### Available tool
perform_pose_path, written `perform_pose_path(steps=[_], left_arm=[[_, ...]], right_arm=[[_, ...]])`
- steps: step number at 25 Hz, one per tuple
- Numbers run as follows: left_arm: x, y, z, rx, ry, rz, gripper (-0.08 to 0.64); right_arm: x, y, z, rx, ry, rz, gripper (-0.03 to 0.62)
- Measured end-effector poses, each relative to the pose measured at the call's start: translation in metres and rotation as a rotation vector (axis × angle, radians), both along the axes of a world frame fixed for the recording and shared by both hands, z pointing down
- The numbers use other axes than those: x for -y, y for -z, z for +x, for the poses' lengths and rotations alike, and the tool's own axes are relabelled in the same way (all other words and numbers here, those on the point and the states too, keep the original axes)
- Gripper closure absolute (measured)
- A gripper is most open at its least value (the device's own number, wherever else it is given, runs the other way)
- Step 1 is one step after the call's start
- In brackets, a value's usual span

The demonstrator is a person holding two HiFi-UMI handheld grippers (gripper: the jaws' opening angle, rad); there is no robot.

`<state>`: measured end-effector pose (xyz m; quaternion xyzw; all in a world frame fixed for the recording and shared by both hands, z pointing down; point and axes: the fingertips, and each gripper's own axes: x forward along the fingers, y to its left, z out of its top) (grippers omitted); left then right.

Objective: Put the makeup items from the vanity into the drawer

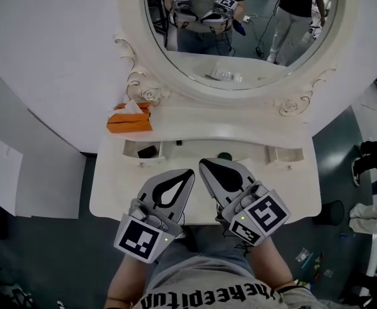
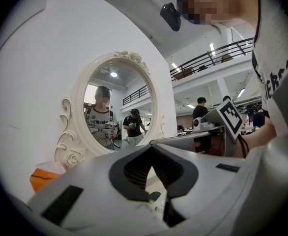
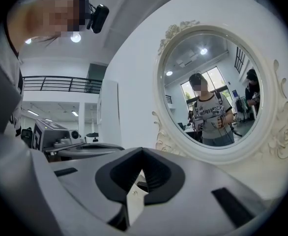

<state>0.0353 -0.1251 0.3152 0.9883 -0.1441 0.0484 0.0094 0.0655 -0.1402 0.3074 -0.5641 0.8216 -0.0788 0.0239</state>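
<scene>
The task reads as partly done. Both small drawers stand pulled out from the white bench; the left drawer holds a dark, flat, roughly rectangular item, while what the right drawer holds cannot be made out. A small round dark-green item sits on the bench top between the two drawers, just ahead of the right gripper, and seems to be what is left to put away; no other makeup is plainly visible on the top.

Neither gripper carries anything. The left gripper has its fingers closed tip to tip on nothing, the black ribbed pads bowing out into a teardrop loop; the right gripper is likewise closed and empty. Both are held low at the near edge of the bench, side by side and close together.

The bench is smooth, glossy white with rounded edges; the oval mirror has a cream frame carved with scrolls and rosettes; a soft orange tissue pack with white tissue poking out lies at the back left. The grippers are matte grey plastic shells, each bearing a cube with black-and-white square markers.
</scene>
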Motion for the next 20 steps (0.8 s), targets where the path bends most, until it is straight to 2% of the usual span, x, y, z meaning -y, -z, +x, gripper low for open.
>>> perform_pose_path(steps=[20], left_arm=[[-0.023, 0.005, 0.002, -0.003, -0.021, 0.024, 0.529]], right_arm=[[-0.038, 0.012, -0.007, -0.021, 0.012, 0.049, 0.583]])
